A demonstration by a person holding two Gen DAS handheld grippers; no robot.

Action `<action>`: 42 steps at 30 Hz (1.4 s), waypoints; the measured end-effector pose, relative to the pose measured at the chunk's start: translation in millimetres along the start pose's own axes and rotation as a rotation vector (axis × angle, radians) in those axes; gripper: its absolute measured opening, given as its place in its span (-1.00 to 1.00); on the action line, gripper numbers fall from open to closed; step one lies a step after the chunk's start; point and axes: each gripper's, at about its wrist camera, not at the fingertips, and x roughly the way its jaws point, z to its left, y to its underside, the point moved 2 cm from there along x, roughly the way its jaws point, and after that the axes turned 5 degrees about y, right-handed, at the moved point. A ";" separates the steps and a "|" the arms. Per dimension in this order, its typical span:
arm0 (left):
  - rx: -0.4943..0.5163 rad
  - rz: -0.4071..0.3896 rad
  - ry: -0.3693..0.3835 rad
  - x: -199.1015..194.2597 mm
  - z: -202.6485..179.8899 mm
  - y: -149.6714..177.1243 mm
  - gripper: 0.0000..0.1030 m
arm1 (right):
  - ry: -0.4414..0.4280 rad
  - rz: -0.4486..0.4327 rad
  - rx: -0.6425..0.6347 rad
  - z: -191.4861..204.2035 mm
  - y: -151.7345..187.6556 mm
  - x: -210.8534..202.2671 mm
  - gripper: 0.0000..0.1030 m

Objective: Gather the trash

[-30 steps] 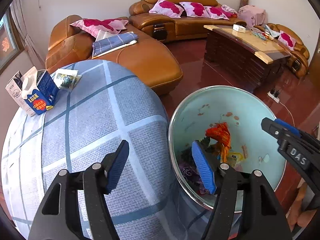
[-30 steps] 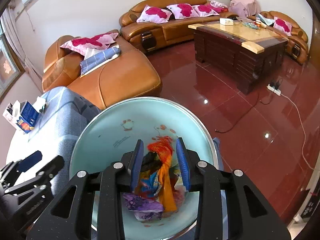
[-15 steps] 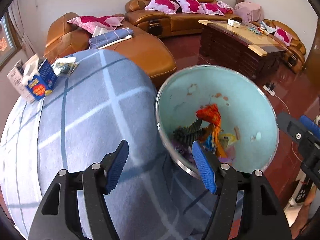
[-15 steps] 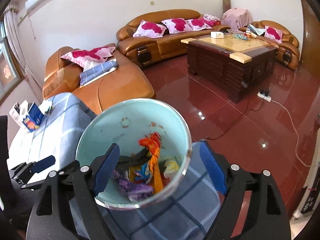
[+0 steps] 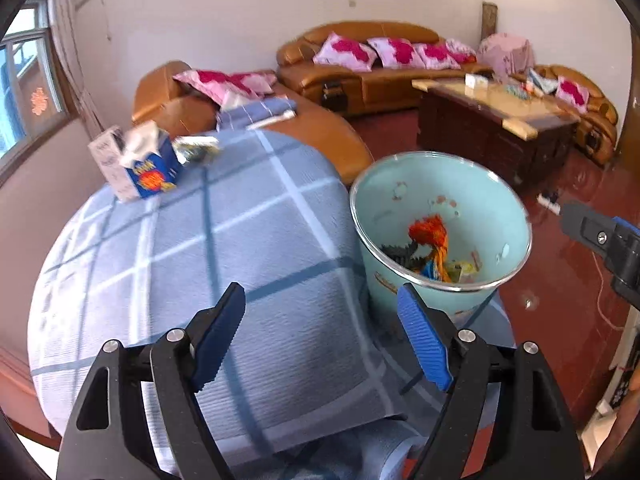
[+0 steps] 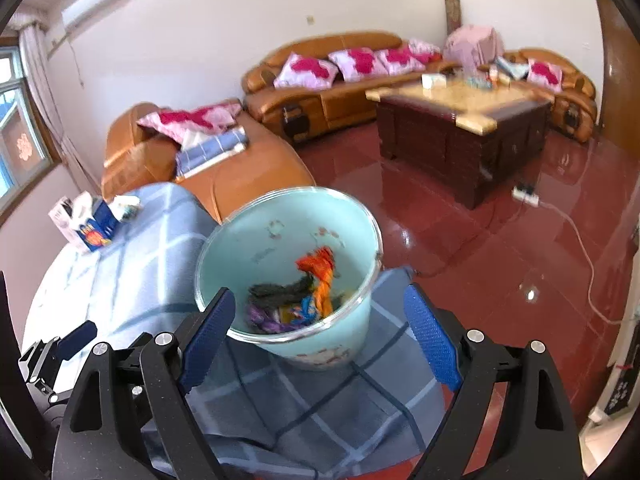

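Note:
A pale blue trash bin (image 5: 472, 184) stands on the right edge of the blue checked tablecloth (image 5: 192, 264); it also shows in the right wrist view (image 6: 248, 252). Colourful wrappers (image 5: 430, 240) lie inside it, also seen in the right wrist view (image 6: 312, 280). My left gripper (image 5: 320, 340) is open and empty, above the cloth, left of the bin. My right gripper (image 6: 316, 332) is open and empty, just in front of the bin. A torn blue and white carton (image 5: 136, 164) and a small wrapper (image 5: 198, 150) lie at the table's far left.
An orange leather sofa (image 5: 380, 64) with pink cushions runs along the back wall and left side. A dark wooden coffee table (image 5: 492, 128) stands at the right on a red glossy floor (image 6: 500, 260). A power strip (image 6: 526, 196) and cable lie on the floor.
My right gripper opened, let go of the wrappers in the bin and pulled back. My left gripper also drew back and up, so the bin now looks smaller and farther away.

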 end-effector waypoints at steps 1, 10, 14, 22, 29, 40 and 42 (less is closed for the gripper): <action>-0.006 -0.026 -0.007 -9.3 3.4 -1.7 0.58 | 0.001 -0.023 -0.005 1.7 -1.4 -8.2 0.68; -0.021 -0.268 -0.032 -89.5 19.8 -11.9 0.88 | -0.047 -0.234 0.004 13.2 -14.0 -83.6 0.73; -0.048 -0.341 -0.058 -112.9 25.6 -16.6 0.89 | -0.034 -0.320 -0.027 14.1 -18.7 -112.6 0.78; -0.068 -0.364 -0.091 -133.3 17.5 -16.3 0.89 | -0.040 -0.357 -0.009 5.4 -20.8 -132.1 0.79; -0.087 -0.382 -0.118 -145.2 9.8 -13.8 0.89 | -0.063 -0.359 0.007 0.2 -21.6 -132.5 0.79; -0.083 -0.366 -0.107 -144.4 14.2 -11.2 0.89 | -0.049 -0.355 -0.035 11.6 -16.2 -129.1 0.80; -0.086 -0.365 -0.108 -145.0 14.2 -10.8 0.89 | -0.048 -0.352 -0.048 14.4 -14.6 -128.3 0.80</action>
